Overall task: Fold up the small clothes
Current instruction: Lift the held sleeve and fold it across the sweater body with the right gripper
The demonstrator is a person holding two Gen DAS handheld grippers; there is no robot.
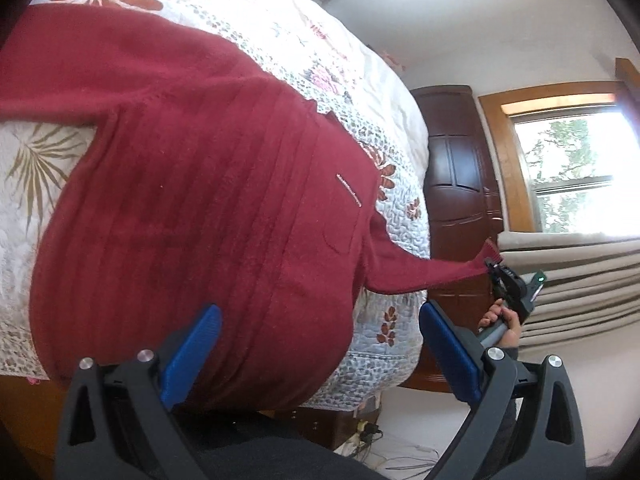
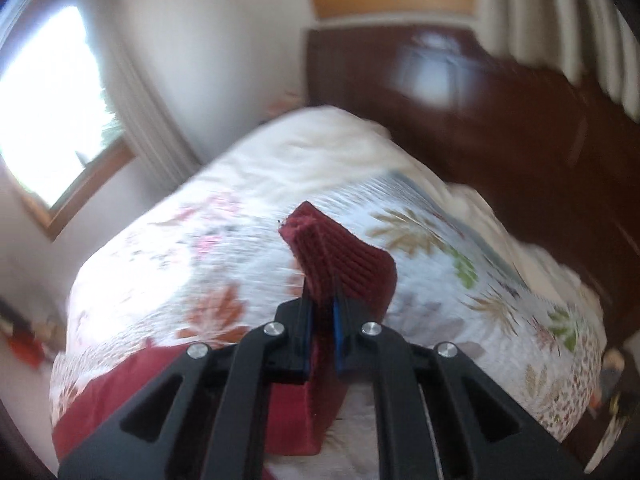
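Sleeve-fold step: right gripper [image 2: 320, 312] pinches dark-red knit sweater [image 1: 192, 200] cuff at 4 o'clock; left gripper [image 1: 316, 344] spread; next, carry sleeve across body.

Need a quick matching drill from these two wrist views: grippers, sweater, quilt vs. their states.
Things:
1. left gripper
2. right gripper
3. red sweater
4. floral quilt

States:
A. spread over the bed under the garment
B. shut on a ribbed sleeve cuff
C. lying mostly flat, one sleeve pulled out sideways
D. open, holding nothing

Pairs: 1-D, 2-B, 3-C, 4-A
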